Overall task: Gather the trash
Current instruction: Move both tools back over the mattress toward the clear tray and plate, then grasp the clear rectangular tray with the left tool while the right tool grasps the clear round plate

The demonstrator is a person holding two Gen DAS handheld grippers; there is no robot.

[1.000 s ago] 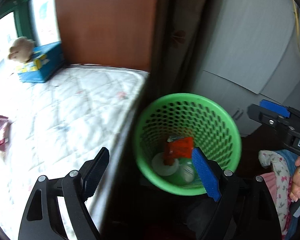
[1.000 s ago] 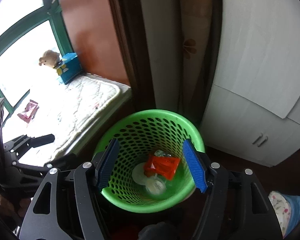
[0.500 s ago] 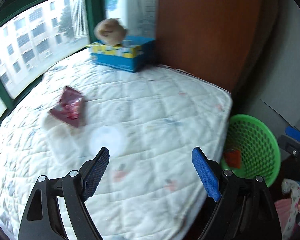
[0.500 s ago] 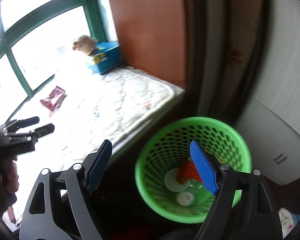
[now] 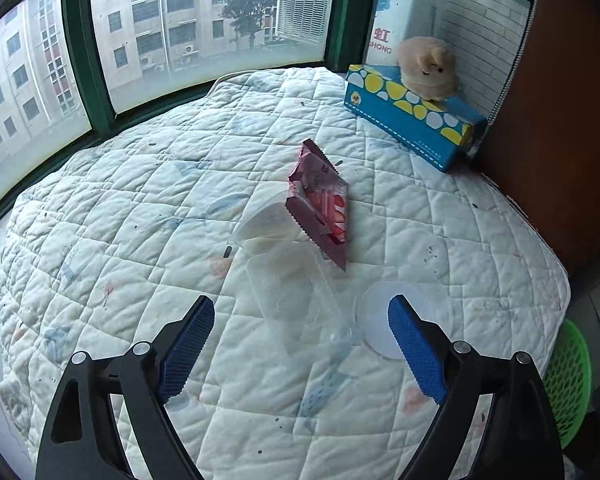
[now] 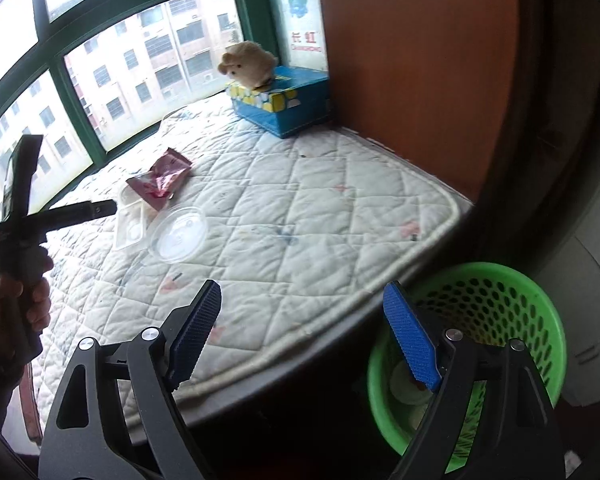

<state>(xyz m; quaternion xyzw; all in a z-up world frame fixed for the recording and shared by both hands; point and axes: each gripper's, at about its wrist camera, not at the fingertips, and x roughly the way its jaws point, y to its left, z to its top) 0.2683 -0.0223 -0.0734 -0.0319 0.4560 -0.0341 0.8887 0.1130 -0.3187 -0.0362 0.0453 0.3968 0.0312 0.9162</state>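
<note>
1. The task is partly done. In the right wrist view, the green basket (image 6: 500, 300) stands on the floor just beside the edge of the mattress (image 6: 300, 216), and some pieces lie already on its bottom: a pale round thing and a bit of red-orange. What they are exactly, I cannot tell, because the right finger hides most of them.

2. Four pieces of trash are left on the mattress, all close together in the left wrist view:
   - a dark red snack wrapper (image 5: 320, 204), torn open;
   - a small white cup (image 5: 266, 228) lying on its side, touching the wrapper;
   - a clear rectangular plastic tray (image 5: 296, 300), just below the cup;
   - a clear round lid (image 5: 380, 320), beside the tray.

3. The left hand-held gripper (image 5: 300, 348) hangs above the tray and the lid with its jaws wide apart and nothing between them. I judge that the tray or the lid is the next piece to be taken.

4. The right hand-held gripper (image 6: 304, 336) is also spread wide and carries nothing. It is near the edge of the mattress, with the basket behind its right finger.

5. The blue tissue box (image 5: 412, 120) and the plush toy (image 5: 428, 68) on top of it stand in the far corner by the window. They do not look like trash, so I think they stay.

6. By my judgement, four pick-and-drop trips remain.
</note>
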